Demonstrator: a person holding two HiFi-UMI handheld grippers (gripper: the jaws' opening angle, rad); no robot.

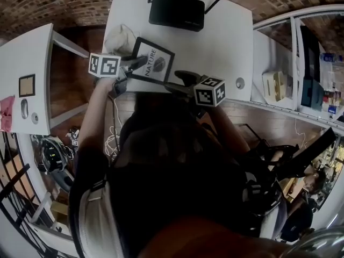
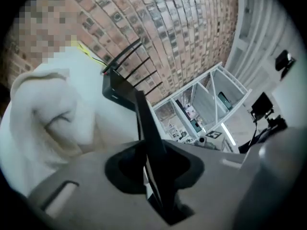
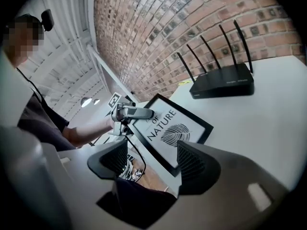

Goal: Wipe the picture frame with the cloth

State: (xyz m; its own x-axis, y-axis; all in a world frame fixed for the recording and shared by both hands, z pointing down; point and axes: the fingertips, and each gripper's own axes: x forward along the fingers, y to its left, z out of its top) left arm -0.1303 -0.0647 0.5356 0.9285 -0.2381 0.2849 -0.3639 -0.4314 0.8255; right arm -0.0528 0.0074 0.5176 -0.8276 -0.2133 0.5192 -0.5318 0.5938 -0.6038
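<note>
The black picture frame (image 1: 154,62) holds a white print with a leaf and the word NATURE. It is tilted up off the white table (image 1: 226,42). My left gripper (image 1: 138,64) is shut on the frame's left edge, and in the left gripper view the frame (image 2: 149,128) runs edge-on between the jaws of that gripper (image 2: 154,163). The white cloth (image 1: 120,38) lies bunched on the table just left of the frame, also large in the left gripper view as the cloth (image 2: 53,114). My right gripper (image 3: 151,156) stands open and empty, near the frame's (image 3: 175,128) lower edge.
A black router (image 1: 176,11) with several antennas stands at the table's far end. A white side table (image 1: 27,85) with small items is at the left. White shelving (image 1: 301,63) stands at the right. The table's near edge (image 1: 161,93) is below the frame.
</note>
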